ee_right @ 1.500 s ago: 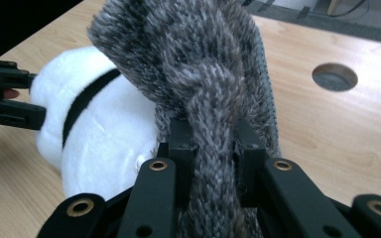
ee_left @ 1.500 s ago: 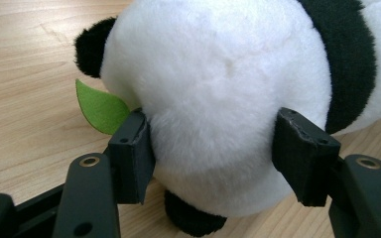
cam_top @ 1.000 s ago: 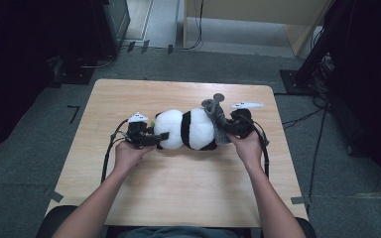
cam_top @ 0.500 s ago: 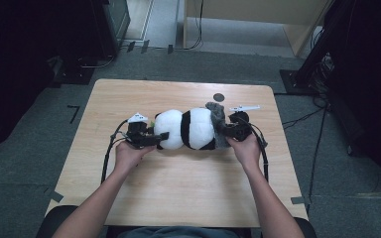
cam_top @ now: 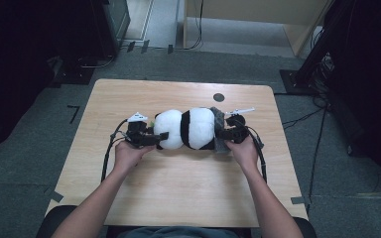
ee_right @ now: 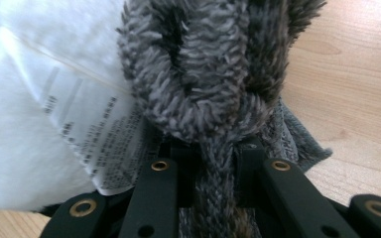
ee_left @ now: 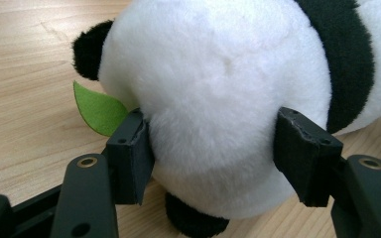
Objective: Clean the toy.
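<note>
A black-and-white panda plush point(cam_top: 188, 129) lies on its side in the middle of the wooden table point(cam_top: 178, 198), its white head to the left. My left gripper point(cam_top: 159, 136) is shut on the head point(ee_left: 218, 99), with both pads point(ee_left: 131, 153) pressed into the fur. A green felt leaf point(ee_left: 99, 109) sticks out beside the head. At the plush's right end, my right gripper point(cam_top: 222, 134) is shut on a grey fuzzy cloth point(cam_top: 219, 118), pinching a fold of it point(ee_right: 213, 74) between the jaws. A white printed label point(ee_right: 89, 134) hangs from the plush beside that cloth.
A small dark round spot point(cam_top: 219, 97) marks the table behind the plush. Black cables point(cam_top: 108, 153) trail from both grippers toward the front edge. Dark furniture and equipment stand on the floor to the left, right and beyond the table.
The right gripper has come down toward the table with the grey cloth, which now sits lower against the plush's right end. The left gripper has kept still on the head.
</note>
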The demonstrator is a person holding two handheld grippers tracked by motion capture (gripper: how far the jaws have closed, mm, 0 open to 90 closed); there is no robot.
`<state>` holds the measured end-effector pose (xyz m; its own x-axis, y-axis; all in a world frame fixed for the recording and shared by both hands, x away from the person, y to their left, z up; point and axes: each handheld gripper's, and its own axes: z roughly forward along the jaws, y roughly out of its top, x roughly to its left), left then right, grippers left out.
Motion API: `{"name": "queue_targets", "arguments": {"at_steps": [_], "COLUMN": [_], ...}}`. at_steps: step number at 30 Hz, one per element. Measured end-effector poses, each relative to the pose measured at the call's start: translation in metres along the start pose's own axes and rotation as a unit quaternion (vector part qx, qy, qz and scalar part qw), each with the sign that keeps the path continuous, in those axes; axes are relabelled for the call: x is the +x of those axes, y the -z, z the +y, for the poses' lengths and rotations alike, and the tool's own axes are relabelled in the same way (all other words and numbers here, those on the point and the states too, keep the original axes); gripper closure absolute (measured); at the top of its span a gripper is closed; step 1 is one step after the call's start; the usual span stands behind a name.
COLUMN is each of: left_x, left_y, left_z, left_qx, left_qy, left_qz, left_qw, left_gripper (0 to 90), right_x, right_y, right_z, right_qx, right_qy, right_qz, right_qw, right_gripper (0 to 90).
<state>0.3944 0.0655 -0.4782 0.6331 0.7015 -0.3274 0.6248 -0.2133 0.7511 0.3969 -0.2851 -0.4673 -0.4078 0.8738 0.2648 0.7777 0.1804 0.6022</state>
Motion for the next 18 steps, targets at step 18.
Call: {"name": "queue_targets", "arguments": {"at_steps": [18], "left_x": [-0.001], "left_y": [0.0], "left_z": [0.0], "left_qx": [0.003], "left_qy": [-0.004], "left_qz": [0.006], "left_qw": [1.0], "left_gripper": [36.0], "right_x": [-0.018], "right_y": [0.043], "right_z": [0.015], "right_qx": [-0.055], "right_qy": [-0.019], "right_qz": [-0.007], "right_qw": [0.9983], "right_gripper": [76.7]}}
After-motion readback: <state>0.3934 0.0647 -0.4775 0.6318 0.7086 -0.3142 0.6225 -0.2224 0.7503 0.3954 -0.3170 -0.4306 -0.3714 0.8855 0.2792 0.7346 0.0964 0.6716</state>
